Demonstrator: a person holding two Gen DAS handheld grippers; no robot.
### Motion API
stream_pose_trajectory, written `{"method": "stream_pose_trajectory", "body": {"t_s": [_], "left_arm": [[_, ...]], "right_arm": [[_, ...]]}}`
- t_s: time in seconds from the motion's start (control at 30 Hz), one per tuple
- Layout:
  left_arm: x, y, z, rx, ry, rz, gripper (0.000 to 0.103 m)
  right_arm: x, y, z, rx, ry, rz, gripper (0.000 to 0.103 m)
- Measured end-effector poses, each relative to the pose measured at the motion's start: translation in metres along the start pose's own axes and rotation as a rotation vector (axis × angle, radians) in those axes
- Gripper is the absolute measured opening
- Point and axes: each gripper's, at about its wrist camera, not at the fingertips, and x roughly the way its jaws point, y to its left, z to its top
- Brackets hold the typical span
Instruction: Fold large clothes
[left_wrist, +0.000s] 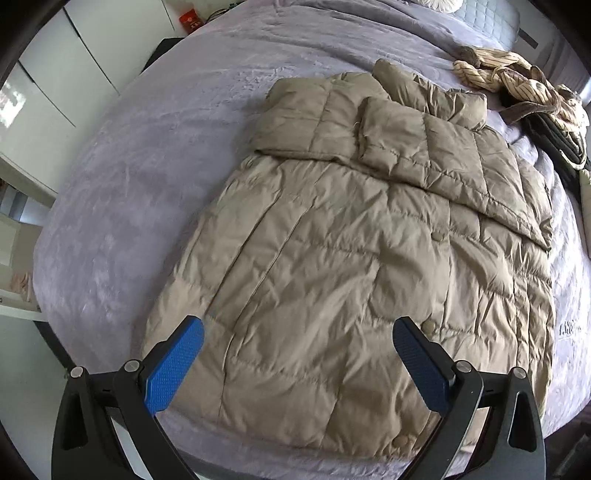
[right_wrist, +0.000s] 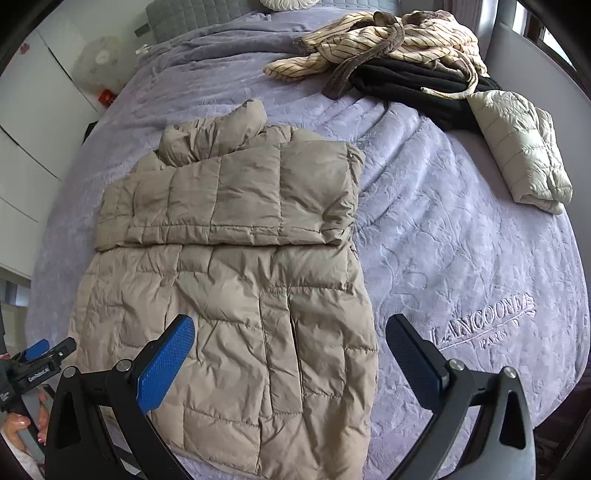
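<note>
Overhead, tan puffer coat (left_wrist: 351, 258) lay flat on the lavender bed (left_wrist: 147, 184), sleeves folded across, left gripper (left_wrist: 298, 360) and right gripper (right_wrist: 290, 356) hovered, jaws spread wide, holding nothing.

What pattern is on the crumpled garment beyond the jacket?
Cream with thin dark stripes on the crumpled garment; clearest in the right wrist view.

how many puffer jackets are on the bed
2. The big tan puffer jacket lies spread near the bed's foot, sleeves folded across it. A smaller pale folded puffer sits at the right, beside the clothes pile, which may hide more.
</note>
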Motion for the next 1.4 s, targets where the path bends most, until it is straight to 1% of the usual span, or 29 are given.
{"method": "stream_pose_trajectory", "body": {"t_s": [0.27,0.43,0.53,0.6,0.8,0.9,0.97,1.0,1.03,1.13,1.23,1.33,1.4], "left_arm": [[0.004,0.031,-0.016,-0.014,0.003,-0.031,0.102],[0.013,0.053,-0.032,0.02,0.022,-0.056,0.102],[0.019,0.068,-0.044,0.036,0.04,-0.073,0.102],[0.024,0.08,-0.053,0.043,0.058,-0.083,0.102],[0.036,0.113,-0.07,0.015,0.106,-0.136,0.103],[0.042,0.132,-0.077,-0.019,0.138,-0.183,0.102],[0.049,0.144,-0.081,-0.056,0.173,-0.238,0.102],[0.053,0.152,-0.085,-0.084,0.195,-0.28,0.102],[0.056,0.156,-0.087,-0.101,0.209,-0.309,0.102],[0.071,0.168,-0.098,-0.169,0.269,-0.404,0.102],[0.088,0.167,-0.106,-0.228,0.317,-0.501,0.102],[0.096,0.155,-0.104,-0.243,0.326,-0.56,0.102],[0.098,0.143,-0.097,-0.235,0.321,-0.606,0.102]], "right_arm": [[0.003,0.013,-0.024,0.009,0.024,-0.07,0.103],[0.009,0.026,-0.05,0.033,0.051,-0.114,0.103],[0.014,0.035,-0.072,0.051,0.075,-0.135,0.103],[0.017,0.036,-0.086,0.079,0.093,-0.13,0.103],[0.017,0.021,-0.134,0.24,0.146,-0.071,0.103],[0.015,0.004,-0.158,0.343,0.163,-0.024,0.103],[0.016,-0.013,-0.174,0.439,0.167,0.032,0.103],[0.017,-0.02,-0.182,0.49,0.17,0.062,0.103],[0.019,-0.029,-0.191,0.549,0.17,0.099,0.103],[0.03,-0.051,-0.22,0.748,0.165,0.253,0.103],[0.045,-0.06,-0.24,0.881,0.161,0.379,0.103],[0.057,-0.059,-0.249,0.962,0.132,0.489,0.103],[0.064,-0.058,-0.249,0.994,0.112,0.533,0.103]]}}
